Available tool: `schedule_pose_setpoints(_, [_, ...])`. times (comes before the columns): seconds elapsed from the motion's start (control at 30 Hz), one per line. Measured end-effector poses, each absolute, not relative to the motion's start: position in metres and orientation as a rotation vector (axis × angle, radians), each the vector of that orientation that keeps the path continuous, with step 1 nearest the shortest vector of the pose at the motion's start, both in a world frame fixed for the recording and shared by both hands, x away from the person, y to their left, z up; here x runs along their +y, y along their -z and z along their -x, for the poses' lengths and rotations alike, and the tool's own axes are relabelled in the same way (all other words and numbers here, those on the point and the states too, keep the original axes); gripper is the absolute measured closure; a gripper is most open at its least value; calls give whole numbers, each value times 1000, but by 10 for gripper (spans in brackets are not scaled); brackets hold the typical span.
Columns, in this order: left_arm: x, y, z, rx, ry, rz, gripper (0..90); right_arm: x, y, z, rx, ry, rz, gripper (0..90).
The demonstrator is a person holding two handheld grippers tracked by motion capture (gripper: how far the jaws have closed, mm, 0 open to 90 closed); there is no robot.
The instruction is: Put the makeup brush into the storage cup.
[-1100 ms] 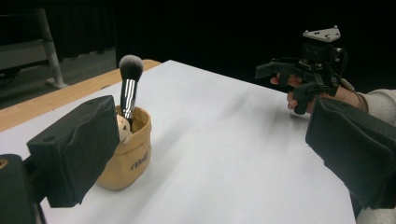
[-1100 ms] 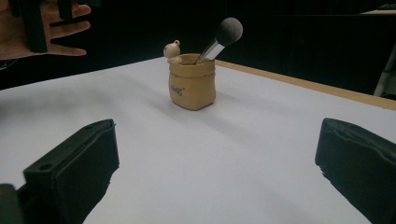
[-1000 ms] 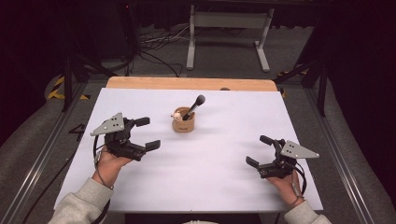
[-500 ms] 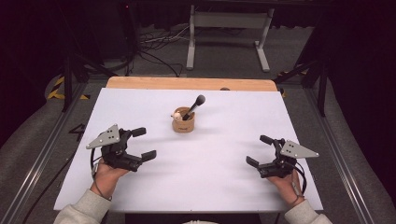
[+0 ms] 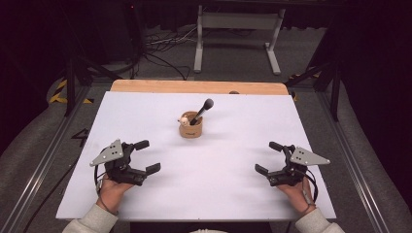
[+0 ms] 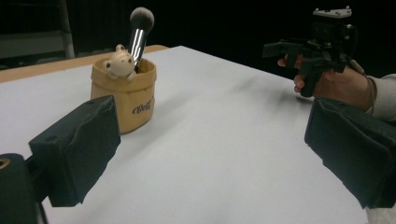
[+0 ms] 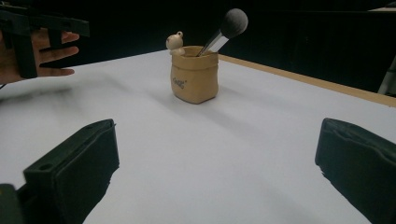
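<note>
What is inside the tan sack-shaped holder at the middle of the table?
A makeup brush leans in the holder, bristle head up; a small bear figure sits at its rim. The brush's lower handle and the holder's bottom are hidden.

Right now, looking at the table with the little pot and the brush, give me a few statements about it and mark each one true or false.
1. The makeup brush stands in the tan pot with its bristle head up. True.
2. The left tongs are shut on the brush handle. False: they are open and hold nothing, well apart from the pot.
3. A small animal figure sits at the pot's rim. True.
4. The right tongs hold the pot off the table. False: they are open and empty, and the pot stands on the white table.
5. The pot lies tipped on its side. False: it stands upright.
</note>
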State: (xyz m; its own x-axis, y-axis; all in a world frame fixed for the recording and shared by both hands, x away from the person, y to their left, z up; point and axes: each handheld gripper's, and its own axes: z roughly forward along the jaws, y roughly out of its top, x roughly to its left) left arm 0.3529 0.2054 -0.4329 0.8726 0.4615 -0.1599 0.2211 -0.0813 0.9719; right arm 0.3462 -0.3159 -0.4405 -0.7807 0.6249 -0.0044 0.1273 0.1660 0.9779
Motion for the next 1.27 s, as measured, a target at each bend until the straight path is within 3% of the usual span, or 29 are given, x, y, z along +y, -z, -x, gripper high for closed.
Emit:
schedule_pose_setpoints(0.7, [212,457,-359,565,-303,-1660,44,-312,452,-339,2081,-1626,-694,0])
schedule_pose_setpoints(1.27, [211,458,-359,568,-293,-1666,43,-312,450,-338,2064,-1636,-692,0])
